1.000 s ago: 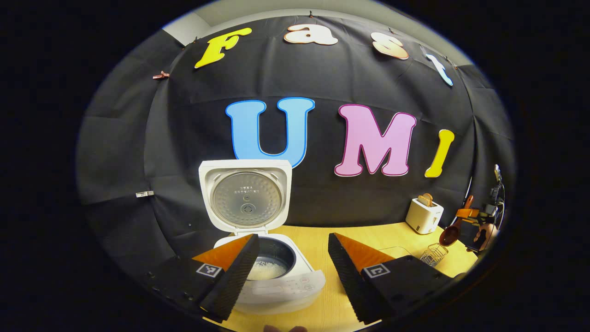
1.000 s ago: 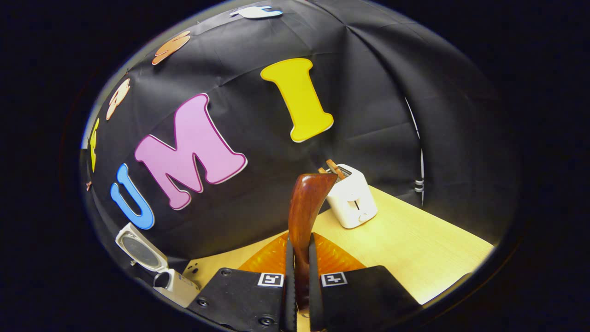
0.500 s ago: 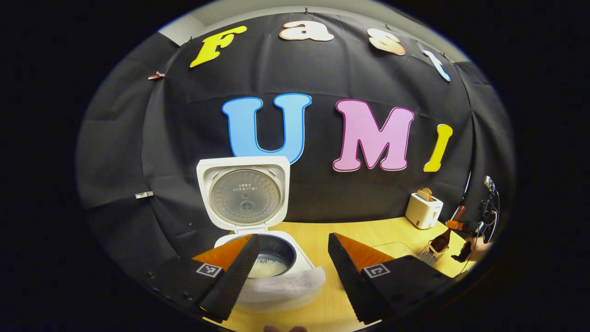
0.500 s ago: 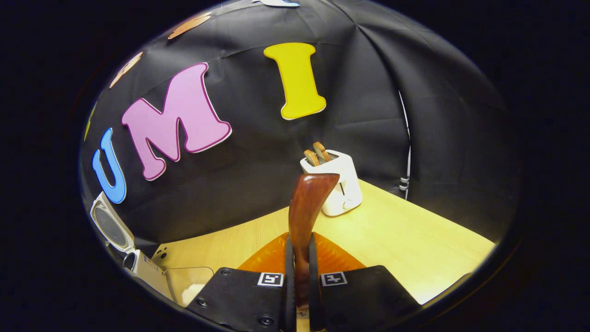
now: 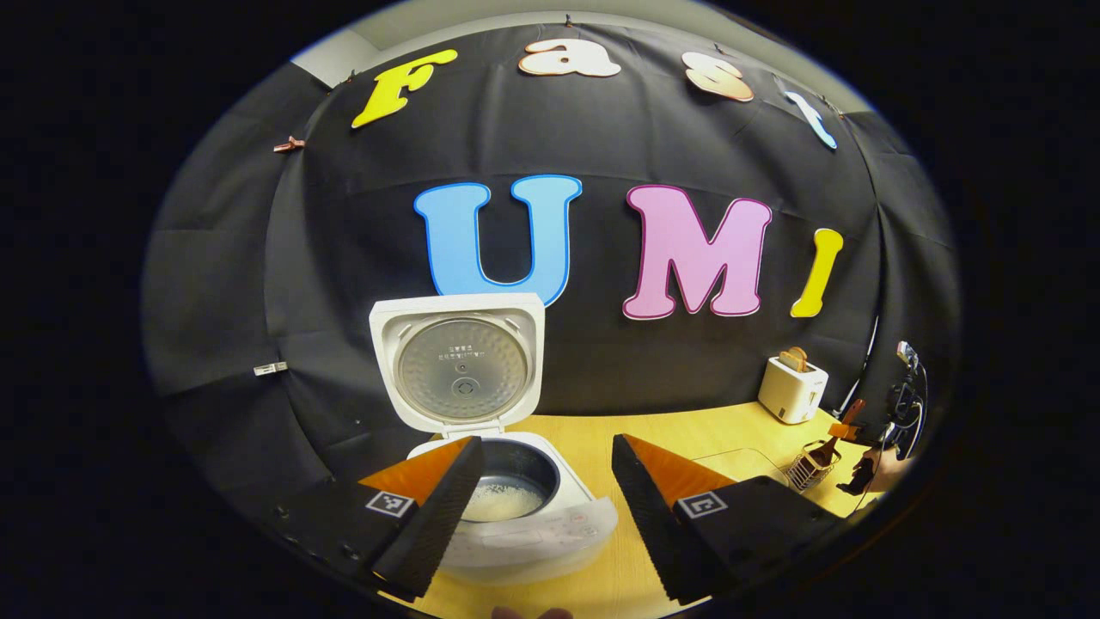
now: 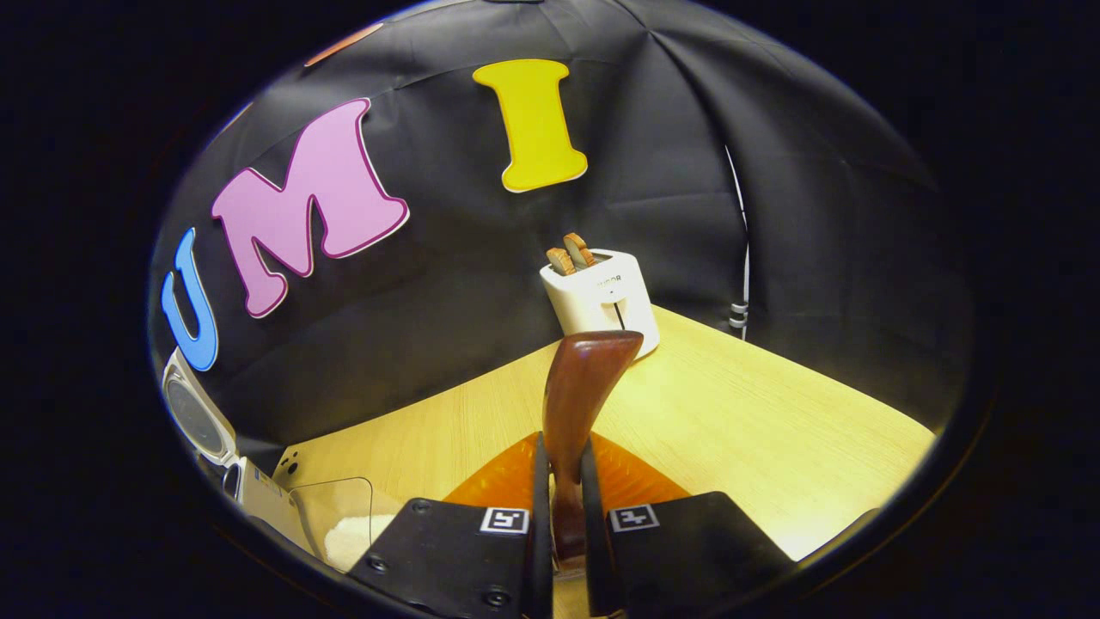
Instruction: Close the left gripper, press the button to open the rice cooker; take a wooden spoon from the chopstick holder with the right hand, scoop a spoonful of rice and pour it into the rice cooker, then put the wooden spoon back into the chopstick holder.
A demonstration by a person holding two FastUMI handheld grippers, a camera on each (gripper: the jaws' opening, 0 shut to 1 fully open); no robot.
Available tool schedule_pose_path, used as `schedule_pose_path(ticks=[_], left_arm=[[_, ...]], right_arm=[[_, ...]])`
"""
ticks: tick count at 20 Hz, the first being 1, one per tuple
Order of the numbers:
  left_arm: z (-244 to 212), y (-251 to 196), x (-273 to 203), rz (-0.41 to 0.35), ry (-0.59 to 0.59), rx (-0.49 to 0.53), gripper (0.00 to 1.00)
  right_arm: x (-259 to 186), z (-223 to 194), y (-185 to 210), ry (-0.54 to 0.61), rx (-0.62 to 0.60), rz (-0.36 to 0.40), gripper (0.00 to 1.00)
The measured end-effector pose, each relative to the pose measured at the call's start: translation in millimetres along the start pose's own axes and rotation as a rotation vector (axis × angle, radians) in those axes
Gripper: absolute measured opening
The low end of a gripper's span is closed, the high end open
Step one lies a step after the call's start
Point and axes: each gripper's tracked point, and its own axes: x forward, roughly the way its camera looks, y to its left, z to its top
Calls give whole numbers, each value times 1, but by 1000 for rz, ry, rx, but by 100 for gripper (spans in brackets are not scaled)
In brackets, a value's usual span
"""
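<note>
- Left gripper view, far left: the rice cooker [image 5: 516, 507] stands on the wooden table [image 5: 593, 438] with its lid [image 5: 458, 361] raised upright against the booth wall; white rice lies in the bottom of the inner pot [image 5: 507, 481].
- Left gripper view, centre foreground: the left gripper [image 5: 540, 503] hangs in front of the cooker with its jaws spread wide and nothing between them; its left finger overlaps the cooker's rim, while its right finger stands over bare table.
- Left gripper view, right of centre: a clear container [image 5: 739, 460] sits on the table, partly hidden behind the right finger.
- Left gripper view, far right: a wire chopstick holder [image 5: 808, 468] stands near the table edge, with a white toaster [image 5: 792, 389] holding bread behind it. The wooden spoon [image 5: 832, 443] rests bowl-down in the holder, its handle held from above by the right gripper [image 5: 851, 430]; how deep the bowl sits is too small to tell.
- Right gripper view, left edge: the open cooker [image 6: 249, 481] and, just beside it, the clear container [image 6: 339, 516] with white rice inside.
- Right gripper view, centre: the right gripper [image 6: 560, 516] is clamped on the spoon handle [image 6: 584, 387], both fingers pressing its sides; the handle rises upright between them.
- Right gripper view, behind the handle: the toaster [image 6: 601, 297] with two slices standing in its slots.
</note>
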Motion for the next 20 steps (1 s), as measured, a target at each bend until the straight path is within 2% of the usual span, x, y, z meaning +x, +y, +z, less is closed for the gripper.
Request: schedule_pose_path(ticks=[1,2,6,7,8,12,13,16,17,20], left_arm=[[1,-1,1,-2,-2,-3,95],[2,-2,1,-4,-5,-6,95],[12,-7,1,-15,-29,-16,95],[16,-6,1,-16,-36,-17,95],[19,-7,1,-19,-43,-17,95],[37,-6,7,-31,-61,-30,95],[42,-7,10,-35,-67,-29,95],[61,-2,20,-38,-96,-9,95],[70,1,26,-34,-108,-5,95],[93,17,50,-5,-123,-11,95]], right_arm=[[-1,-2,-3,13,3,-8,14],[-3,-3,-7,24,4,-17,53],[-18,-5,-11,55,38,-18,70],[-22,-3,-12,51,38,-17,65],[-28,0,-12,46,34,-15,80],[-43,18,3,31,-6,33,82],[-51,23,7,24,-18,50,88],[-73,40,21,2,-56,100,92],[-81,45,26,-2,-73,117,97],[-105,61,46,-25,-126,175,98]])
